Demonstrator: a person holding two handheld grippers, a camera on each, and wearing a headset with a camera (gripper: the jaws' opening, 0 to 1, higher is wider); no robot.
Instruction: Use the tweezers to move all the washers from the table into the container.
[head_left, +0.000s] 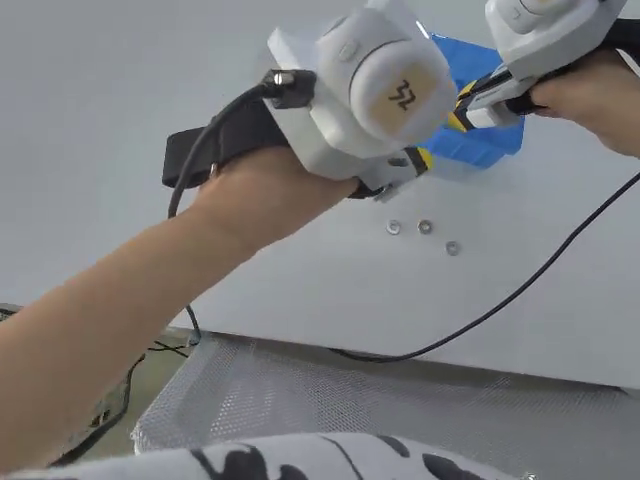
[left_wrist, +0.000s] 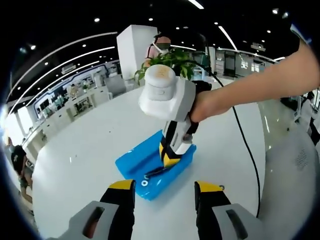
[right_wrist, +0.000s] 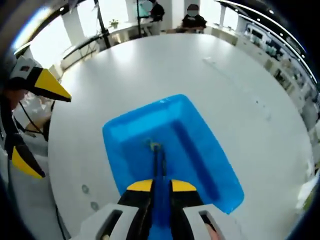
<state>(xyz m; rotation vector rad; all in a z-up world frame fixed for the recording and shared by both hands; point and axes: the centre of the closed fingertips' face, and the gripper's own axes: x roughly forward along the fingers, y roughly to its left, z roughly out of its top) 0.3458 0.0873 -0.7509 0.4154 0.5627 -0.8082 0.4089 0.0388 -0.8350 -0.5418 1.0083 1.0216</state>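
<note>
Three washers (head_left: 426, 227) lie on the white table in front of the blue container (head_left: 487, 150); two of these washers (right_wrist: 85, 189) also show at the lower left of the right gripper view. My right gripper (right_wrist: 162, 186) is shut on black tweezers (right_wrist: 157, 160), which reach down over the inside of the container (right_wrist: 195, 150). Something small and yellowish sits at the tweezers' tip; I cannot tell what it is. From the left gripper view, the right gripper (left_wrist: 170, 156) hangs over the container (left_wrist: 132, 162). My left gripper (left_wrist: 166, 188) is open and holds nothing, just short of the container.
A black cable (head_left: 520, 285) trails across the table from the right gripper to the front edge. A dark flat thing (head_left: 190, 150) lies on the table behind my left arm. Below the table edge there is grey mesh (head_left: 300, 390).
</note>
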